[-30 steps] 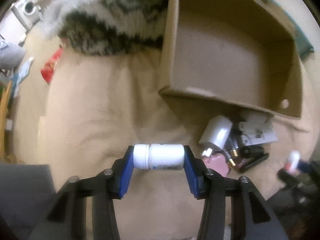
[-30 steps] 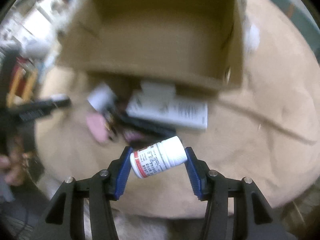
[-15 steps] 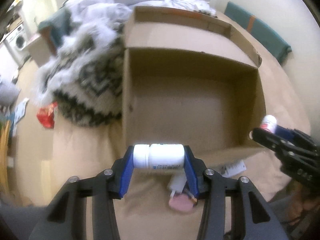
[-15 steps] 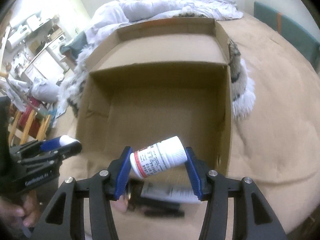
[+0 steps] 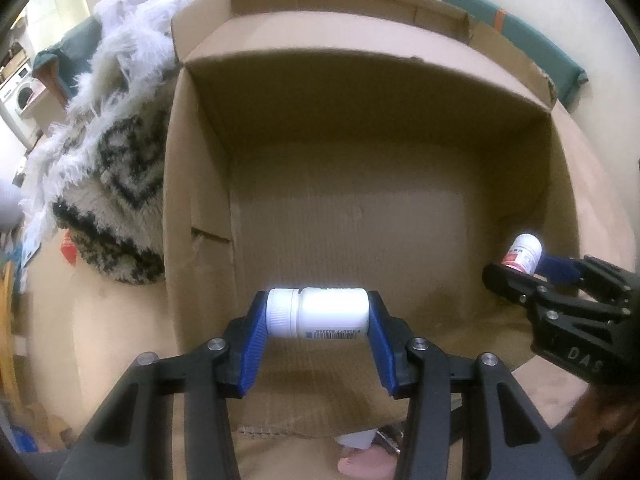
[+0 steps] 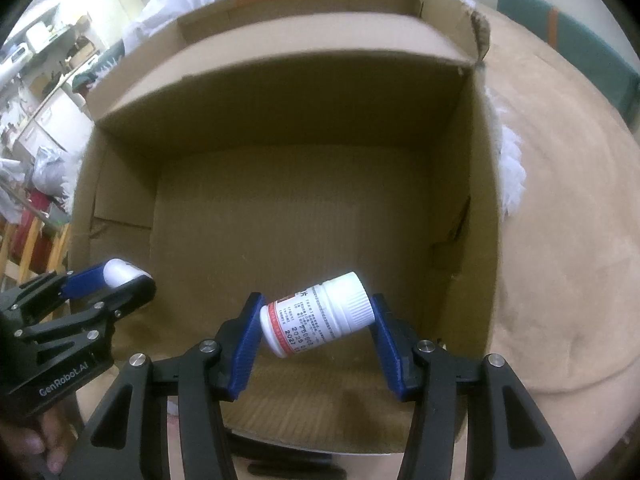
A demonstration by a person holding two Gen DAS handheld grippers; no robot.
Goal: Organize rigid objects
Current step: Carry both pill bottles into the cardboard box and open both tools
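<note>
My left gripper [image 5: 318,316] is shut on a plain white pill bottle [image 5: 320,312], held sideways with its cap to the left, above the near part of an open cardboard box [image 5: 200,208]. My right gripper [image 6: 318,320] is shut on a white pill bottle with a red-banded label [image 6: 316,320], tilted with its cap up and to the right, also above the box [image 6: 120,200]. The right gripper and its bottle [image 5: 522,254] show at the box's right wall in the left wrist view. The left gripper and its bottle [image 6: 118,272] show at the box's left wall in the right wrist view. The box floor is bare.
The box sits on a tan cloth surface [image 6: 560,200]. A fluffy black-and-white blanket [image 5: 108,152] lies against the box's left side. A few small objects, one pink [image 5: 366,466], lie just before the box's near wall. A teal cushion [image 5: 532,52] is at the back right.
Both grippers have lifted from the pile of small objects and moved forward over the box rim, each still holding its bottle. The box now fills both views.
</note>
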